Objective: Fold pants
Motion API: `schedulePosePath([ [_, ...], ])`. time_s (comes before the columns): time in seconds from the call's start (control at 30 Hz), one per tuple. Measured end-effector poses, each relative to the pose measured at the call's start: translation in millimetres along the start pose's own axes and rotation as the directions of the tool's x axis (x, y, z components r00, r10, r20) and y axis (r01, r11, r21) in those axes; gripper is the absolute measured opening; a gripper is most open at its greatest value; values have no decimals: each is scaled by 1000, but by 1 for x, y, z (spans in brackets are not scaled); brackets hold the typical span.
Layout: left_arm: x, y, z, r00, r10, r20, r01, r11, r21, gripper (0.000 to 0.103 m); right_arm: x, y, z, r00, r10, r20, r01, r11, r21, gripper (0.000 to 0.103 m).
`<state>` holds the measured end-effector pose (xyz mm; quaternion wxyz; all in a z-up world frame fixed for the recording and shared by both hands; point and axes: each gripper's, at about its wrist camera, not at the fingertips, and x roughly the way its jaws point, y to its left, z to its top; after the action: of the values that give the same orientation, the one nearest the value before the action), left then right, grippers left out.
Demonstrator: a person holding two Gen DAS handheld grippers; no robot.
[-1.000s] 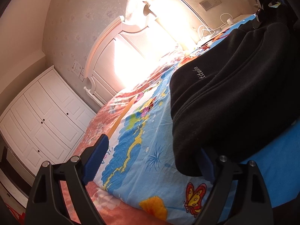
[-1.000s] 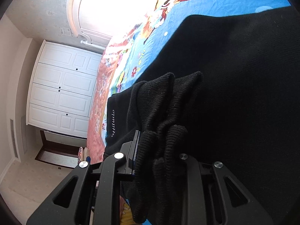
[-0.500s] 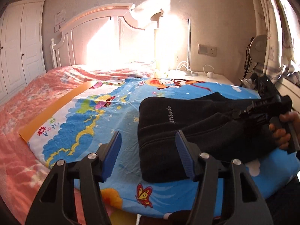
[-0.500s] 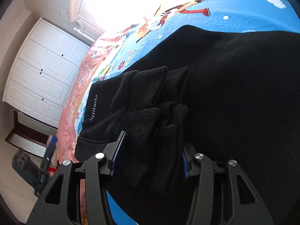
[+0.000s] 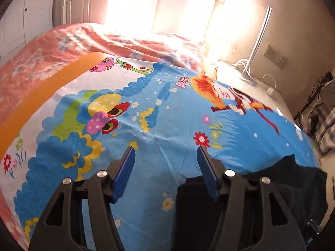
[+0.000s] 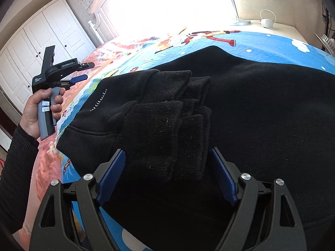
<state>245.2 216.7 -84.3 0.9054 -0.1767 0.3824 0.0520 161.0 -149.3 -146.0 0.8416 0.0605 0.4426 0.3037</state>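
Black folded pants (image 6: 261, 104) with small white lettering (image 6: 98, 100) lie on the blue cartoon sheet (image 6: 261, 41). Their ribbed cuffs (image 6: 167, 125) rest on top of the fold, between the blue pads (image 6: 117, 167) of my right gripper (image 6: 167, 156). Its jaws are opening and the pads stand off the cloth. My left gripper (image 5: 165, 152) hovers open over bare sheet (image 5: 167, 108) with nothing between its fingers. A corner of the pants (image 5: 293, 188) shows at its lower right. In the right wrist view a hand holds the left gripper (image 6: 86, 70) off the pants' left edge.
A coral bedspread (image 5: 41, 48) and an orange border strip (image 5: 52, 83) lie left of the sheet. A white headboard (image 5: 167, 10) stands in glare at the back. A bedside top with cables and a charger (image 6: 266, 21) is at the right. White wardrobe doors (image 6: 41, 41) stand at the left.
My left gripper drew away from the pants, rolled, and now faces bare sheet with narrower jaws. The right jaws spread apart and let go of the cuffs.
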Motion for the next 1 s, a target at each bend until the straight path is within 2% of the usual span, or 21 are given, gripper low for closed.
schedulePosePath([
  [0.07,-23,11,-11,996,-69,54,73,995,-66,62,-4,2,-4,1000,-31,-1,31,999,-36,86],
  [0.13,-44,18,-40,986,-136,93,145,985,-99,69,-7,1,-3,999,-41,2,41,998,-44,86],
  [0.17,-48,20,-59,980,-175,90,185,976,-114,70,-9,-1,-3,999,-36,-3,36,998,-44,86],
  [0.2,-47,21,-80,978,-205,47,209,971,-117,72,-10,-1,-2,999,-35,-10,34,998,-46,86],
  [0.23,-43,21,-103,982,-190,-21,187,977,-101,72,-13,-2,-3,999,-40,-17,39,998,-48,86],
  [0.27,-42,24,-124,988,-138,-62,133,988,-80,72,-18,-2,-3,998,-58,-19,57,997,-47,86],
  [0.3,-51,31,-143,991,-133,-34,130,989,-74,73,-26,-3,-3,997,-81,-13,80,996,-45,86],
  [0.33,-66,41,-159,990,-140,16,141,985,-99,83,-34,-4,-4,994,-108,6,108,993,-43,86],
  [0.37,-76,52,-168,988,-149,38,153,978,-143,86,-42,-6,-3,990,-138,29,138,990,-34,86],
  [0.4,-84,60,-173,988,-149,36,153,974,-166,85,-49,-9,-1,985,-167,51,169,986,-20,86],
  [0.47,-94,60,-176,994,-110,10,110,989,-102,85,-59,-12,9,974,-210,82,209,978,13,86],
  [0.5,-100,57,-176,996,-91,24,93,993,-68,84,-63,-11,15,972,-214,97,213,977,22,86],
  [0.53,-106,55,-175,994,-102,45,105,993,-58,84,-63,-7,22,971,-213,111,212,977,20,86],
  [0.6,-111,46,-173,980,-187,68,191,980,-56,84,-56,5,36,974,-190,122,194,981,-24,86],
  [0.67,-104,27,-171,973,-221,61,222,975,-16,84,-38,24,49,983,-159,91,169,979,-117,86],
  [0.77,-75,8,-179,982,-188,-33,187,982,-20,80,-12,44,63,993,-112,48,119,974,-190,86],
  [0.83,-73,-2,-184,992,-128,2,128,991,41,81,4,48,67,997,-77,26,81,979,-186,86],
  [0.9,-72,-4,-186,994,-113,8,112,992,61,83,26,45,64,991,-131,-5,127,975,-183,86],
  [0.97,-72,-1,-186,992,-123,11,123,992,40,82,56,34,53,971,-219,-95,200,963,-182,87],
  [1.0,-71,-2,-187,993,-115,11,115,993,42,83,56,34,46,976,-213,-35,202,959,-199,87],
])
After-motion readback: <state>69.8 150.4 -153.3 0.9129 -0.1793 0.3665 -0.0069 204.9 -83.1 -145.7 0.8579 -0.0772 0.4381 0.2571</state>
